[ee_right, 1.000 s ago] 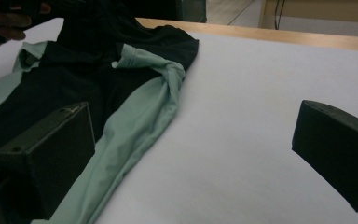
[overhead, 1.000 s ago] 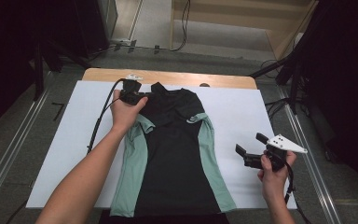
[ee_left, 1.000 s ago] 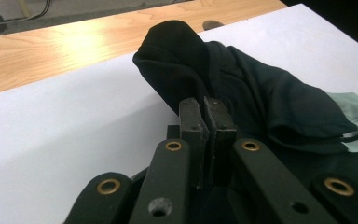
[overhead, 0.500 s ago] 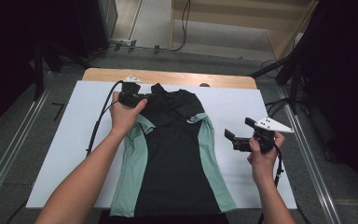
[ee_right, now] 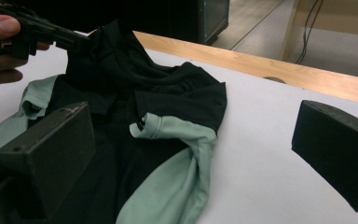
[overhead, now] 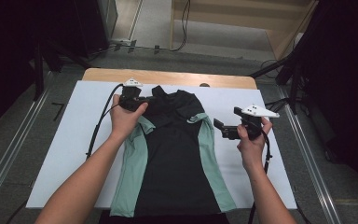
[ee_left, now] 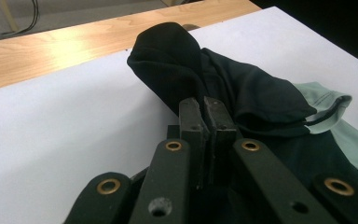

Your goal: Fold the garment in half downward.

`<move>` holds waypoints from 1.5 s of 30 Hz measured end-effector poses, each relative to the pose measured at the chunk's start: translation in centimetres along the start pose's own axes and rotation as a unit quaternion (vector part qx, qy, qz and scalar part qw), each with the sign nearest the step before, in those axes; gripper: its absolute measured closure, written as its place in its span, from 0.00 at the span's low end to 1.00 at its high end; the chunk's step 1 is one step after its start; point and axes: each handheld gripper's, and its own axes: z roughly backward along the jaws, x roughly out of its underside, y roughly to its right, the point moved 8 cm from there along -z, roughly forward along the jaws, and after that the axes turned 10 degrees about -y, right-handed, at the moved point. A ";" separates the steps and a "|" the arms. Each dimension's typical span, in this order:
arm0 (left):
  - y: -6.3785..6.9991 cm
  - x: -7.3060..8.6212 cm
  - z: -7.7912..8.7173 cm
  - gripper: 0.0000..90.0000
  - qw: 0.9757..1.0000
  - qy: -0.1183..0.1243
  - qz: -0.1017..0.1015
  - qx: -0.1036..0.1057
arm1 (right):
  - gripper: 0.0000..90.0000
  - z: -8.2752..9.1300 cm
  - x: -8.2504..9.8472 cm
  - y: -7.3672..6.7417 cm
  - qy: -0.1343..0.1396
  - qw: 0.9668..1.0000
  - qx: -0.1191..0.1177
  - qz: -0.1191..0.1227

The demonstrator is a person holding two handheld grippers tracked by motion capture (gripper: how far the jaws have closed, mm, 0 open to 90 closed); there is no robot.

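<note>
Bare white sheet [overhead: 74,140] flanks the shirt [overhead: 175,158].

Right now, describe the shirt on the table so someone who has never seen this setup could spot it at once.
Start at the white sheet covering the wooden table. In its middle lies the shirt, collar toward the far edge. It is black down the centre with pale green side panels and sleeves, and the left gripper is pinching its black collar, which bunches up there.

The shirt [overhead: 177,154] is black with pale mint-green side panels and sleeves. It lies on a plain white sheet [overhead: 65,140] over a light wood-grain table [overhead: 168,77]. Both claws are matte black with brass-coloured rivets.
</note>
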 end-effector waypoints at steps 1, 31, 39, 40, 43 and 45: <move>0.1 0.0 0.0 0.98 1.000 0.000 0.001 0.001 | 0.00 -0.3 -0.3 -0.1 -0.002 1.000 -0.001 0.003; 0.7 0.4 -0.3 0.98 1.000 0.005 -0.001 0.010 | 0.09 -10.3 -3.6 2.0 -0.073 0.996 -0.035 -0.030; 0.8 0.4 -0.4 0.98 1.000 0.003 0.001 0.011 | 0.13 -13.1 -3.5 2.9 -0.098 0.993 -0.042 -0.045; 0.7 0.4 -0.5 0.98 1.000 0.003 0.001 0.011 | 0.14 -13.3 -3.6 3.0 -0.100 0.993 -0.042 -0.048; 0.8 0.5 -0.4 0.98 1.000 0.003 0.000 0.012 | 0.16 -14.1 -3.7 3.3 -0.106 0.992 -0.037 -0.057; 0.8 0.5 -0.4 0.98 1.000 0.003 -0.001 0.012 | 0.18 -14.5 -3.9 3.3 -0.109 0.991 -0.042 -0.058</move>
